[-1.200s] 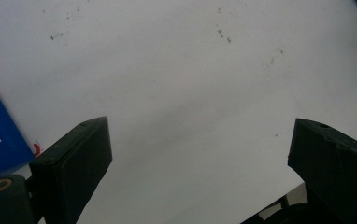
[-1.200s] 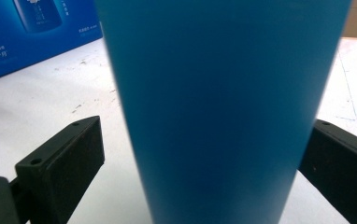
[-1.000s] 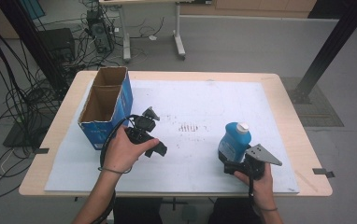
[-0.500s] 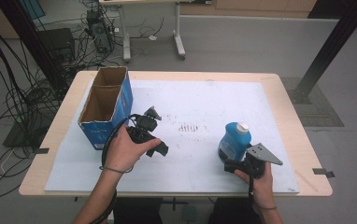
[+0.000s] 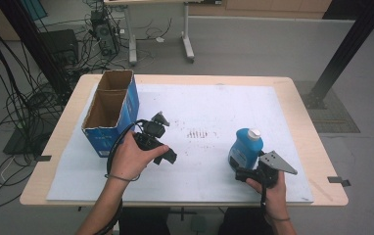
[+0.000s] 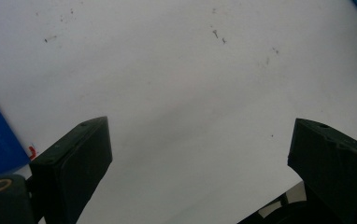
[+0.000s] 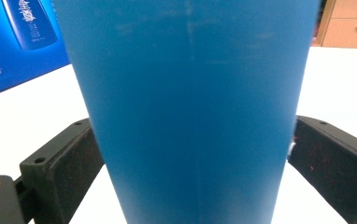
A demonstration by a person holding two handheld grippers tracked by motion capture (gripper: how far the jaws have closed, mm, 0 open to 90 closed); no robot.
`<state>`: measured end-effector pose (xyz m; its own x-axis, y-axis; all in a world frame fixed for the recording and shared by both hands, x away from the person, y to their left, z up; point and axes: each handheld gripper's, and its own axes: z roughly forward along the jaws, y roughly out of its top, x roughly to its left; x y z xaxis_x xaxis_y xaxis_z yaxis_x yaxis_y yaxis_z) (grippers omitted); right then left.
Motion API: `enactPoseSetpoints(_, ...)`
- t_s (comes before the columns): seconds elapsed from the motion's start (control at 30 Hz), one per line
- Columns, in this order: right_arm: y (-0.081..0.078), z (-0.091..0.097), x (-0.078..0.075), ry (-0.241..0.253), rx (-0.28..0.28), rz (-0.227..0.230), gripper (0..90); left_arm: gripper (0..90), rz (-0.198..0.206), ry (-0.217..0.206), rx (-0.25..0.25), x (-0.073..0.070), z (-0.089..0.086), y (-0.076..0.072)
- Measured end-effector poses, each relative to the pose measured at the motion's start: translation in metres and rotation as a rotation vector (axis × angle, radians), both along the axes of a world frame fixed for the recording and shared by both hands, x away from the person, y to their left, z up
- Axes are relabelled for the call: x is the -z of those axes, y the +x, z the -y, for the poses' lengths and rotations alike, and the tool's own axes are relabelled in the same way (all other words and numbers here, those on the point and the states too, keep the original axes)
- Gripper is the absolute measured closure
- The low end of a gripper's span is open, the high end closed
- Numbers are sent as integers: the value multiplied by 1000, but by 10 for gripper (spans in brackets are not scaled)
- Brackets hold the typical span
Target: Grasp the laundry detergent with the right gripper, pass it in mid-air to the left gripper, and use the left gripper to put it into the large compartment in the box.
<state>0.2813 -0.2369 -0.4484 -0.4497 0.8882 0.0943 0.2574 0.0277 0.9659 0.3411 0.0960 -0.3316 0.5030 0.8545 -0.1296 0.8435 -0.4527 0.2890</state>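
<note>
Blue bottle (image 5: 245, 146) between right gripper (image 7: 190, 154) fingers, mid-sheet.

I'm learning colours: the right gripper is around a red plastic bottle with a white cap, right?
Not quite: the plastic bottle with the white cap is blue, not red. The right gripper is around it, as the high view and the right gripper view show.

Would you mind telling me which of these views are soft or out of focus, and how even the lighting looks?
High view: evenly lit, fairly sharp, with soft shadows under the hands. Right gripper view: the bottle sits so close that it blurs to a smooth blue surface, though the box print behind stays legible. Left gripper view: dim and greyish, the sheet slightly soft, both jaws dark.
</note>
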Motion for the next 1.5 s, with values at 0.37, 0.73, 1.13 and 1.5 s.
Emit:
enactPoseSetpoints(0.37,-1,1,0,7,0,5,44,67,-4,4,-3,-1,1,0)
enactPoseSetpoints(0.73,-1,3,-1,23,-3,4,44,67,-2,10,-2,-1,2,0)
enactPoseSetpoints(1.13,-2,1,-1,20,-8,6,45,67,-5,4,0,-1,2,0)
enactPoseSetpoints(1.5,-1,0,0,22,-8,5,44,67,-4,2,-3,-1,1,0)
